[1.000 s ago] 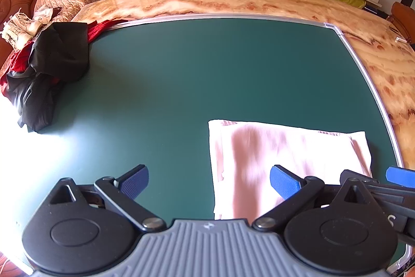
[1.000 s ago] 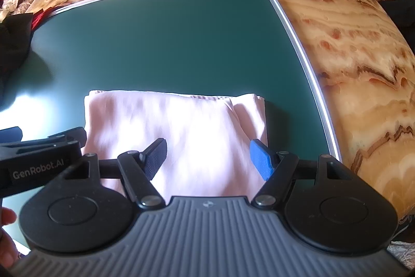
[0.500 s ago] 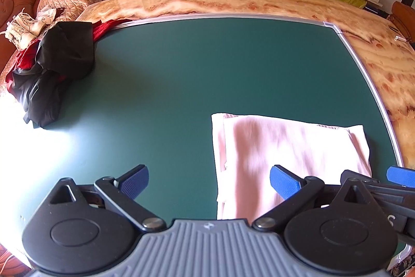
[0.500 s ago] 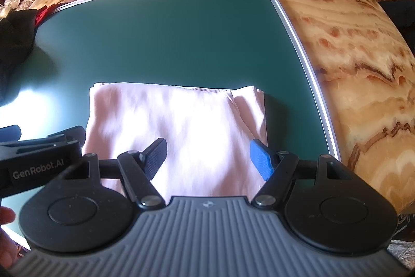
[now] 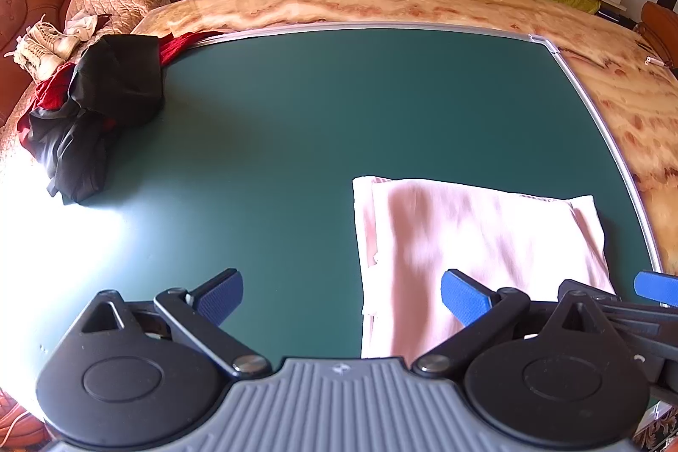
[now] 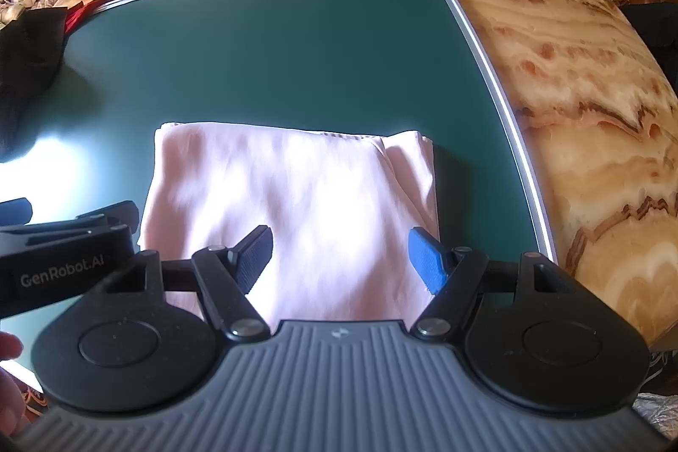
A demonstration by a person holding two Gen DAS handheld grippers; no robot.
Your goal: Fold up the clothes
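Both claws gape empty: the left claw and right claw hover over the folded pink garment; dark clothes lie far left on the desk.

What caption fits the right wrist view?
Open right gripper over folded pink cloth on green mat.

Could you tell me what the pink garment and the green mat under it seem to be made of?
The pink garment looks like thin woven fabric with a slight sheen: soft creases and light patches across it. The green mat looks like a smooth matte sheet, perhaps vinyl or rubber, with a metal-looking silver strip along its edge; the exact material is unclear.
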